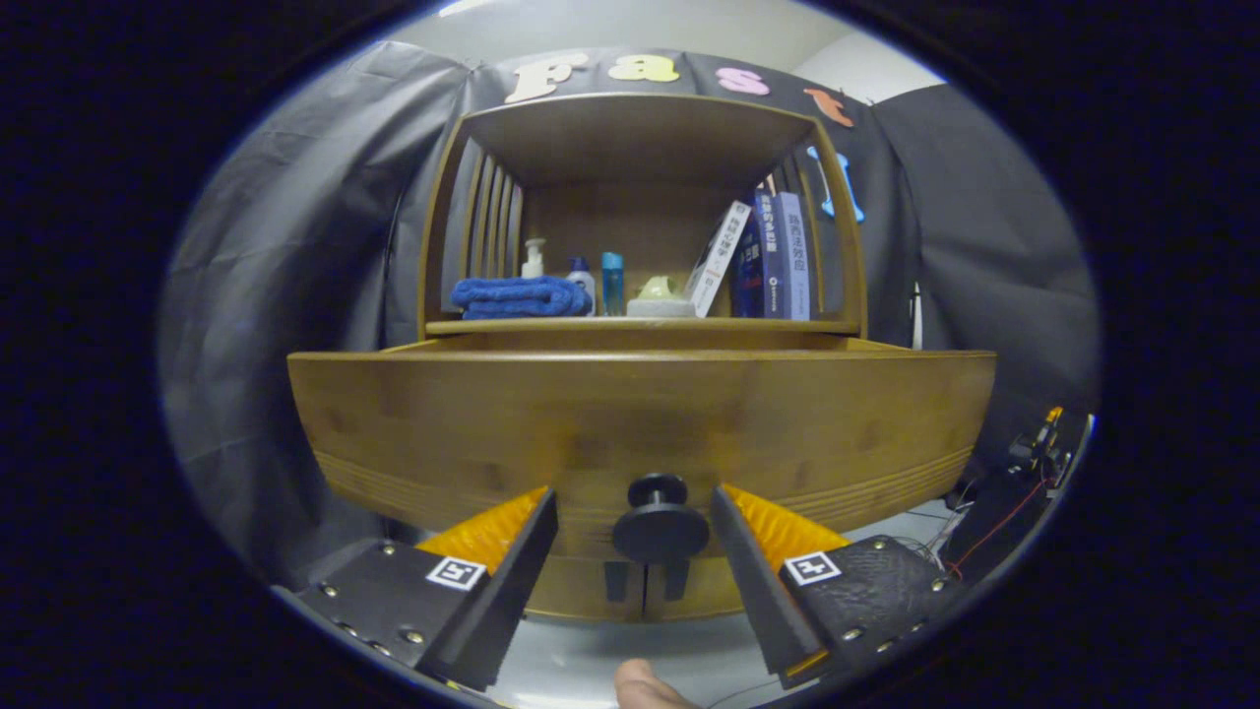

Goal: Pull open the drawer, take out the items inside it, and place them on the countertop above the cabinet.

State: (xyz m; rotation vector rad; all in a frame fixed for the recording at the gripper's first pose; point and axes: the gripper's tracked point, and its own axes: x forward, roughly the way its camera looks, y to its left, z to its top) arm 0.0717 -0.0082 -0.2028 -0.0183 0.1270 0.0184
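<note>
The gripper [635, 527] has its two fingers spread wide, and the round dark knob [660, 527] of the drawer [640, 423] sits in the gap between them; neither finger touches it, a clear space showing on each side of the knob. The drawer front, a broad slab of warm brown wood, stands just ahead of the fingertips and stretches well past both of them; it is pulled out from the cabinet, its top edge standing forward of the countertop [640, 325] beyond it; what lies inside the drawer I cannot tell from here, since the front hides it.

Beyond the jaws and above the drawer, the countertop carries a row of things under a wooden hutch [640, 128]; beyond the left finger lies a folded blue towel [520, 296], with a white pump bottle [534, 258] behind it; straight ahead of the gap stand a small white bottle with a blue cap [583, 280], a blue bottle [612, 283] and a pale box with a yellowish lump on it [659, 298]; beyond the right finger several books [763, 256] lean together.

Behind the jaws, a fingertip [645, 684] of the person holding the tool pokes in.
</note>
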